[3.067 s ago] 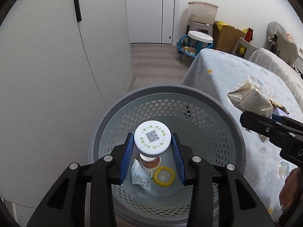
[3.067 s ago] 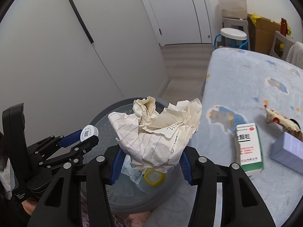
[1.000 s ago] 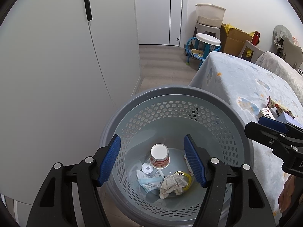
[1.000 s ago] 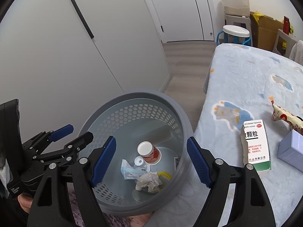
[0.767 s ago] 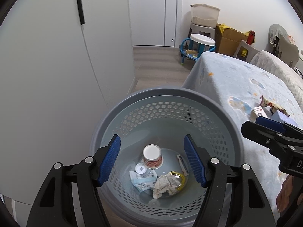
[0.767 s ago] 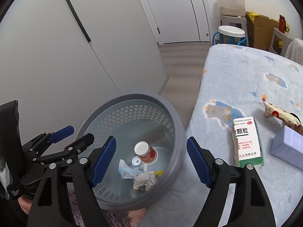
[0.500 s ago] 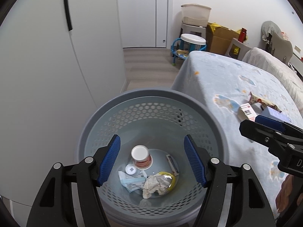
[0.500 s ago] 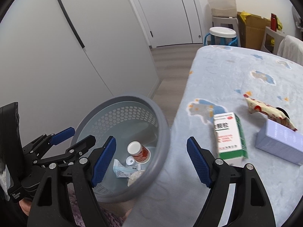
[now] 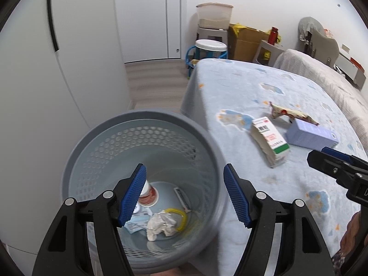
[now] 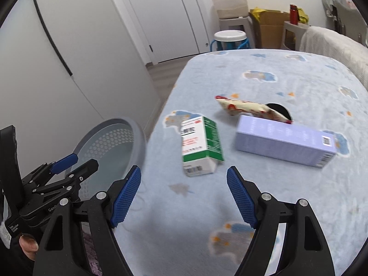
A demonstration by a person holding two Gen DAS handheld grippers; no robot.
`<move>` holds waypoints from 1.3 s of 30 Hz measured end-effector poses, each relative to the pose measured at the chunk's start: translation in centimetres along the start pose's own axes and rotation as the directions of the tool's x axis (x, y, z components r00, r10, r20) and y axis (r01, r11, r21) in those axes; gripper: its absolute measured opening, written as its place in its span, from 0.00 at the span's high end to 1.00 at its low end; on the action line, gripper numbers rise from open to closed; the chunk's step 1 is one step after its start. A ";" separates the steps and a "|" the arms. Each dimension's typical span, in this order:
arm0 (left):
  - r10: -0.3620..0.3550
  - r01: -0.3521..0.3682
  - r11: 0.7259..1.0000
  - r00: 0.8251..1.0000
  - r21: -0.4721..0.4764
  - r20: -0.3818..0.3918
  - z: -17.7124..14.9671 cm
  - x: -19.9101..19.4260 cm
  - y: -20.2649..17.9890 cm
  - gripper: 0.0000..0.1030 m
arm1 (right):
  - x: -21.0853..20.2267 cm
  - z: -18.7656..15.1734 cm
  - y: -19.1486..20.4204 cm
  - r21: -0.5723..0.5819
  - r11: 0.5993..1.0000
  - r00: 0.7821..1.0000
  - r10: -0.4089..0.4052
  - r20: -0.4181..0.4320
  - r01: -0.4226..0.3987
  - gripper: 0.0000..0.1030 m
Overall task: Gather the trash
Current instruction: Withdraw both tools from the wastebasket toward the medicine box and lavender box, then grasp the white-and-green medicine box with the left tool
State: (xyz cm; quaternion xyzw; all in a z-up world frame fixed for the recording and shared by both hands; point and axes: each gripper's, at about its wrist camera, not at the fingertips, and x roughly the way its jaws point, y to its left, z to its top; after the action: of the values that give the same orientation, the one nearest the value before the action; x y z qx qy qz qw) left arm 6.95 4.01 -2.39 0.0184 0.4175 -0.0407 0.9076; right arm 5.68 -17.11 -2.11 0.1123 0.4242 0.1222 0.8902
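Note:
A grey perforated bin (image 9: 96, 138) stands beside the bed and holds a crumpled paper ball (image 9: 161, 225), a small jar (image 9: 148, 195), a yellow ring and a wrapper. My left gripper (image 9: 184, 193) hangs open and empty over the bin. My right gripper (image 10: 184, 193) is open and empty above the blue bedspread (image 10: 276, 80). Just ahead of it lies a green-and-white medicine box (image 10: 200, 147). Further right sit a lilac carton (image 10: 283, 142) and a red-patterned snack wrapper (image 10: 248, 108). The same box (image 9: 269, 142) and carton (image 9: 310, 135) show in the left wrist view.
White wardrobe doors (image 9: 80, 57) rise left of the bin (image 10: 108, 142). At the room's far end stand a door (image 9: 149, 16), a blue stool (image 9: 210, 48), a cardboard box (image 9: 243, 41) and a chair (image 9: 322, 41). A hand (image 10: 27, 246) grips the left tool.
Both grippers swung right, from over the bin toward the bed. The jar and paper ball they held three seconds ago now lie in the bin.

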 end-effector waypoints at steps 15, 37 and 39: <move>-0.090 0.092 0.994 0.995 0.057 -0.045 0.1 1.1 -6.4 0.35 | -2.6 -0.6 -5.3 0.032 0.997 0.998 -0.066 0.009 0.066 0.27; -0.133 0.139 0.989 0.985 0.046 -0.107 3.6 6.6 -11.7 0.35 | -4.2 -0.4 -9.1 0.042 0.999 0.998 -0.036 0.053 0.034 0.27; -0.127 0.133 0.990 0.985 0.048 -0.116 3.9 7.3 -12.0 0.35 | -4.5 -0.4 -9.2 0.041 0.999 0.997 -0.039 0.060 0.036 0.26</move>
State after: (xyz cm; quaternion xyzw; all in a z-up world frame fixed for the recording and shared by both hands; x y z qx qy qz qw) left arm 13.55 -8.67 -5.43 0.0184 0.4669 -0.1104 0.8772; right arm 3.80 -27.17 -1.89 0.1255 0.4012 0.0935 0.9025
